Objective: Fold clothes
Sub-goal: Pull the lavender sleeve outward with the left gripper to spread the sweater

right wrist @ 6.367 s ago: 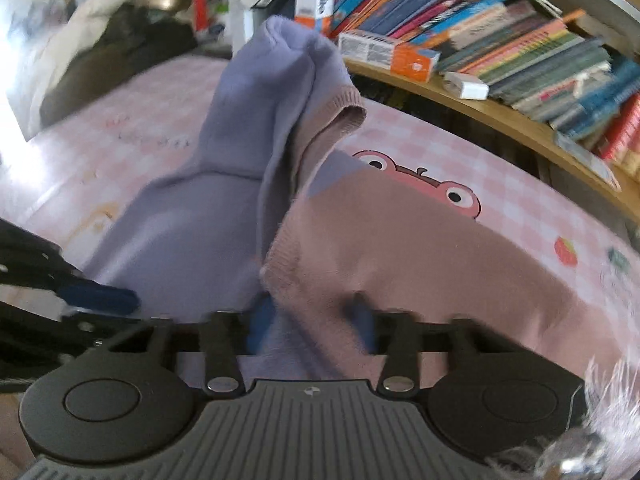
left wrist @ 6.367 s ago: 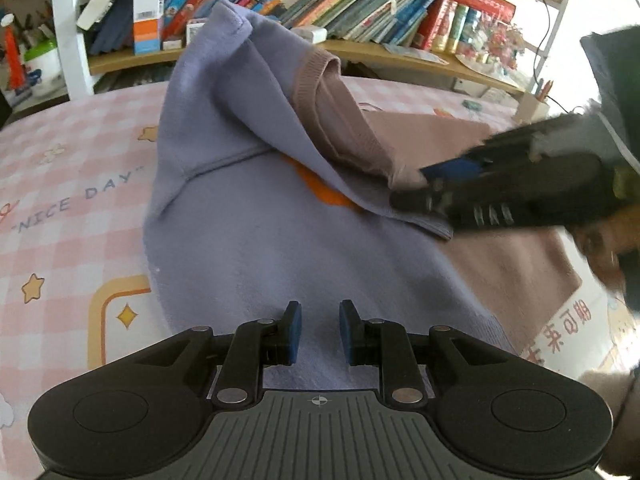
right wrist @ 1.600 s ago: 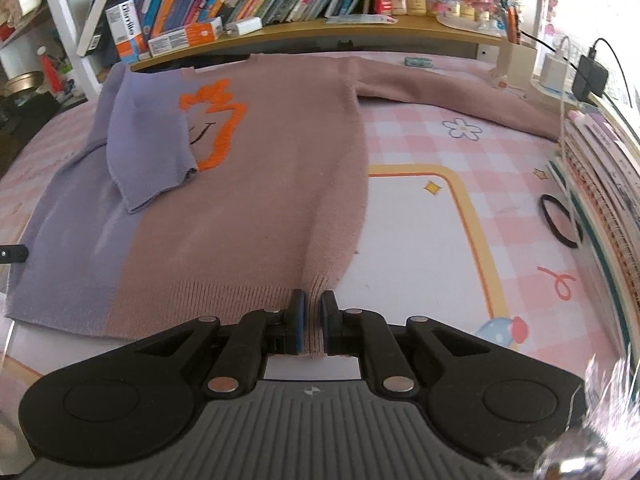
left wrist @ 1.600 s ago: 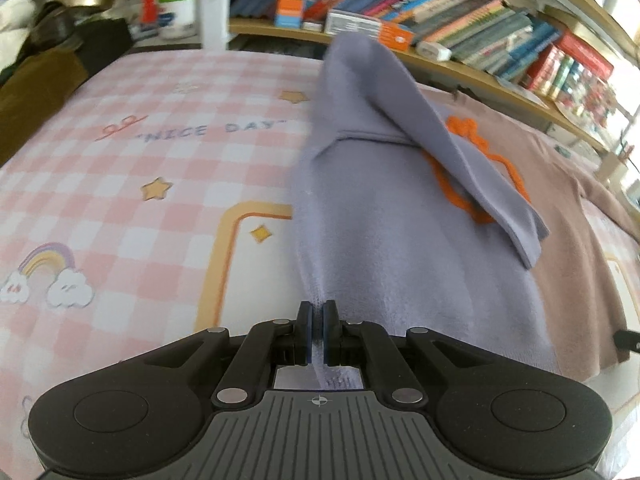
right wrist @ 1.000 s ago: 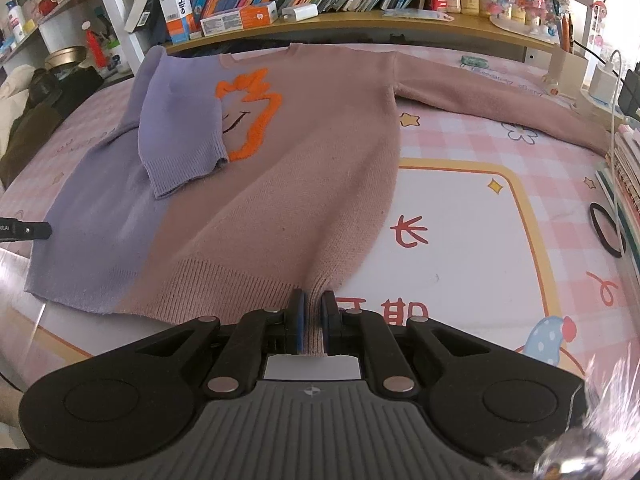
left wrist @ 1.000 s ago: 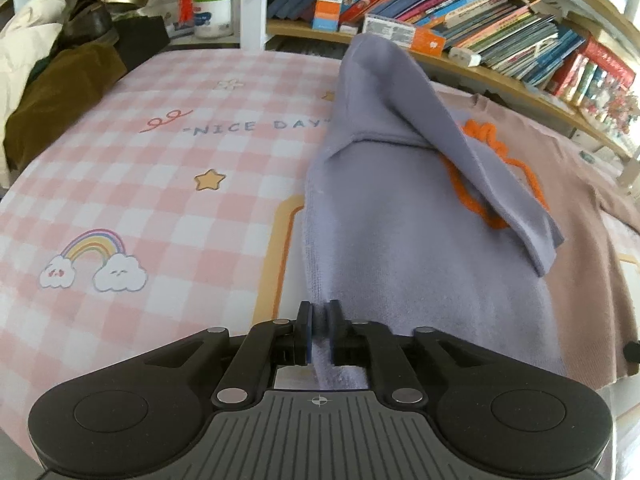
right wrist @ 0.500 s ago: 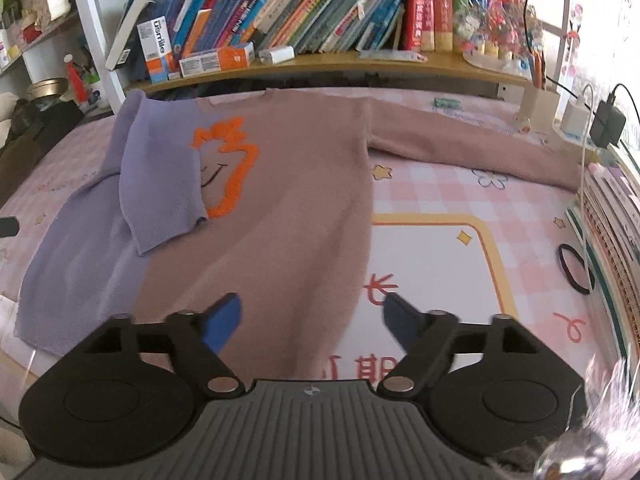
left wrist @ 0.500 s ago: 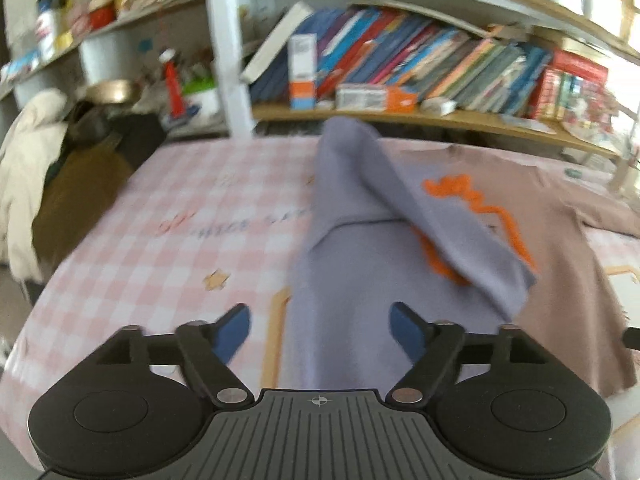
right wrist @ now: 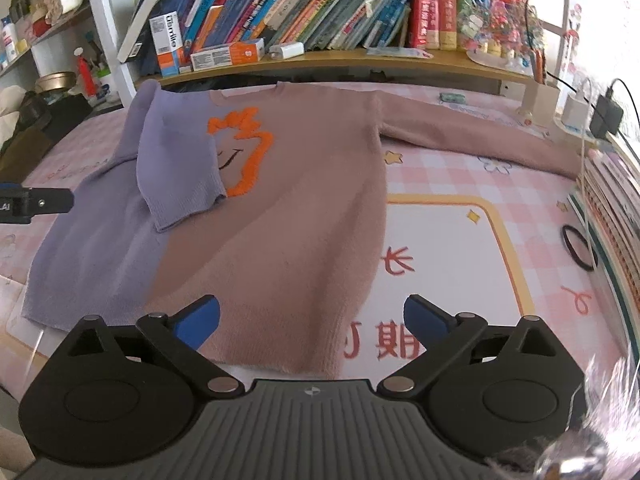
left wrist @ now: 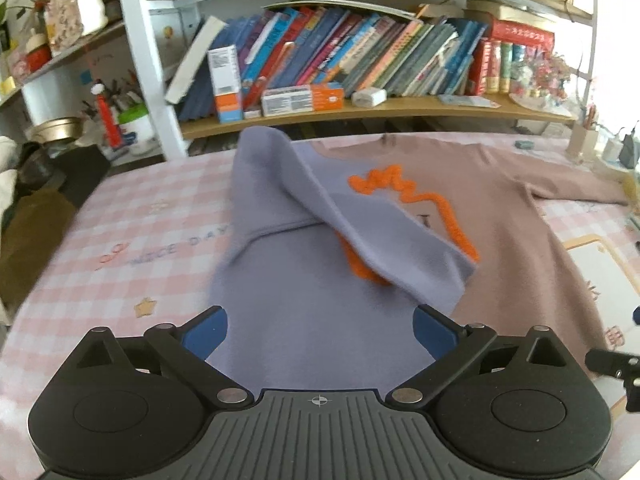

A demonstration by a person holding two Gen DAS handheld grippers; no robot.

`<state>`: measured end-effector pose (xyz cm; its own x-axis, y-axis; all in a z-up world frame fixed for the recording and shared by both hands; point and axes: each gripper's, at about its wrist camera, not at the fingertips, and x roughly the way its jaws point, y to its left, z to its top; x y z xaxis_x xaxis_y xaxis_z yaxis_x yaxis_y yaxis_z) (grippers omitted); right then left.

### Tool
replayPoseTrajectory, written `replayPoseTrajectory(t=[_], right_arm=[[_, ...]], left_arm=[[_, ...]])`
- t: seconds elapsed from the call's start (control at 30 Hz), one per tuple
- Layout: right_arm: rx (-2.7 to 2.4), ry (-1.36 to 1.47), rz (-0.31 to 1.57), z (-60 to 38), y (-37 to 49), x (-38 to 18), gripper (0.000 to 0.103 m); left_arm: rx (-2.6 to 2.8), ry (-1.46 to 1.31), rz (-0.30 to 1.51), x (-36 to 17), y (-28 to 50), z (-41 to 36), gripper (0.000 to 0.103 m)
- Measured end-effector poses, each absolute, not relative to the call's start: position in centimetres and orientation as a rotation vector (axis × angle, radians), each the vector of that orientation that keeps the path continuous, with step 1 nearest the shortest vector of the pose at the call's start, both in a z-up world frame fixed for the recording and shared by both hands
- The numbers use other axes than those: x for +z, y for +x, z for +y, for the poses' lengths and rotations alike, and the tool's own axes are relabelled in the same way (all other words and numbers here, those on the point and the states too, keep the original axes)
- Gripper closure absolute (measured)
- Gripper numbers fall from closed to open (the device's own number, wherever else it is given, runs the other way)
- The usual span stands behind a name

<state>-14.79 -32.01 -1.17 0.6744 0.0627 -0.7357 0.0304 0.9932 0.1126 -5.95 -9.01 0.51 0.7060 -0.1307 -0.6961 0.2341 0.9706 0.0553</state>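
Hovering, my left gripper (left wrist: pixel 318 330) and right gripper (right wrist: pixel 312 320) released; sweater (right wrist: pixel 288 200) hem beyond fingers visible only from right wrist.

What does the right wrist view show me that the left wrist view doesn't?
Only the right wrist view shows the brown sleeve stretched flat toward the chargers, a black hair tie on the mat and the sweater hem. Only the left wrist view shows the "NICE DAY" print and the dark clothes pile. Both show the purple sleeve folded over the orange design, the bookshelf, and an open claw: left claw, right claw.
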Motion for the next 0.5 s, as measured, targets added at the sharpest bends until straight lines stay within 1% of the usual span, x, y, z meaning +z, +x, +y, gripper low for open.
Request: replayPoseTrajectory(t=[0.07, 0.13, 0.2, 0.23, 0.3, 0.4, 0.43, 0.47, 0.5], right_arm=[[0.012, 0.134, 0.838, -32.3, -15.1, -1.3, 0.004], [0.004, 0.147, 0.845, -32.7, -15.4, -1.4, 0.004], [-0.007, 0.152, 0.845, -33.1, -15.7, -1.4, 0.004], [-0.014, 0.152, 0.845, -33.2, -15.8, -1.4, 0.004], [-0.028, 0.153, 0.844, -33.5, -16.1, -1.3, 0.004], [-0.051, 0.156, 0.847, -33.7, -16.3, -1.2, 0.004], [-0.059, 0.158, 0.85, -33.7, -16.3, -1.2, 0.004], [-0.066, 0.159, 0.852, -33.7, -16.4, -1.2, 0.004], [-0.075, 0.162, 0.856, -33.7, -16.4, -1.3, 0.004]], left_arm=[[-0.235, 0.099, 0.767, 0.1, -5.4, -9.3, 0.004], [-0.254, 0.052, 0.774, -0.3, -4.7, -9.6, 0.014], [-0.268, 0.011, 0.791, -0.8, -3.7, -9.9, 0.033], [-0.276, -0.012, 0.802, -1.1, -3.1, -10.0, 0.037], [-0.298, -0.067, 0.831, -1.8, -1.8, -10.3, 0.054], [-0.331, -0.158, 0.903, -3.2, 0.0, -10.8, 0.067], [-0.334, -0.192, 0.929, -3.7, 0.5, -10.8, 0.069], [-0.335, -0.224, 0.95, -4.2, 0.9, -10.7, 0.074], [-0.325, -0.239, 0.955, -4.3, 1.2, -10.1, 0.084]])
